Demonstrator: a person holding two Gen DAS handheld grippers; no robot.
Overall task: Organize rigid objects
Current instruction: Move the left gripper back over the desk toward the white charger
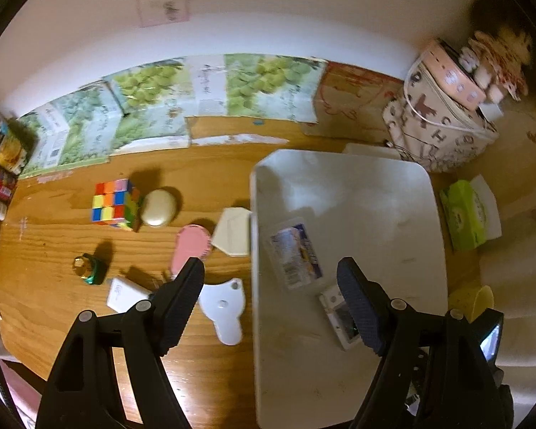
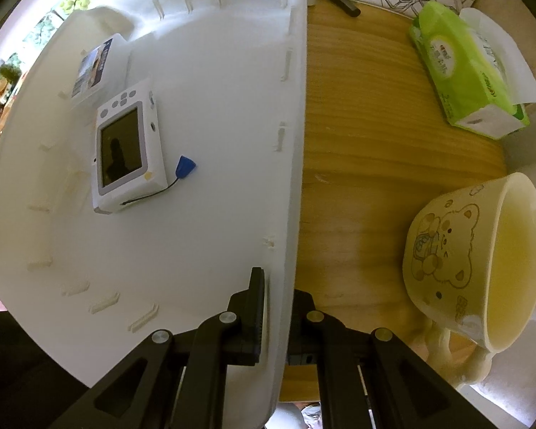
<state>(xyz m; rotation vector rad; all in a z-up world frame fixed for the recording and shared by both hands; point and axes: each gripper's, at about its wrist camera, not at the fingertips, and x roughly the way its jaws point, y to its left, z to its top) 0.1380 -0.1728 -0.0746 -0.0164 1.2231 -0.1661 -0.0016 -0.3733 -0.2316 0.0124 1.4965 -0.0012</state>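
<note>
A white plastic bin (image 1: 357, 186) stands on the wooden table. Inside lie a clear labelled box (image 1: 296, 250) and a small white handheld device (image 2: 127, 150) with a blue tag (image 2: 185, 166). My right gripper (image 2: 280, 286) is shut on the bin's near wall (image 2: 289, 143). My left gripper (image 1: 269, 268) hangs open over the bin's left edge with nothing between its fingers. Left of the bin lie a colour cube (image 1: 114, 203), a cream oval case (image 1: 158, 208), a pink oval piece (image 1: 189, 250), a white five-sided box (image 1: 232, 232), a white flat piece (image 1: 223, 307), a white charger (image 1: 125, 293) and a green-gold bottle (image 1: 87, 268).
A green tissue pack (image 2: 464, 71) and a yellow bear mug (image 2: 482, 261) sit right of the bin. A patterned bag (image 1: 439, 125) with a pink box on top stands at the back right. Grape-printed cartons (image 1: 160, 100) line the wall behind.
</note>
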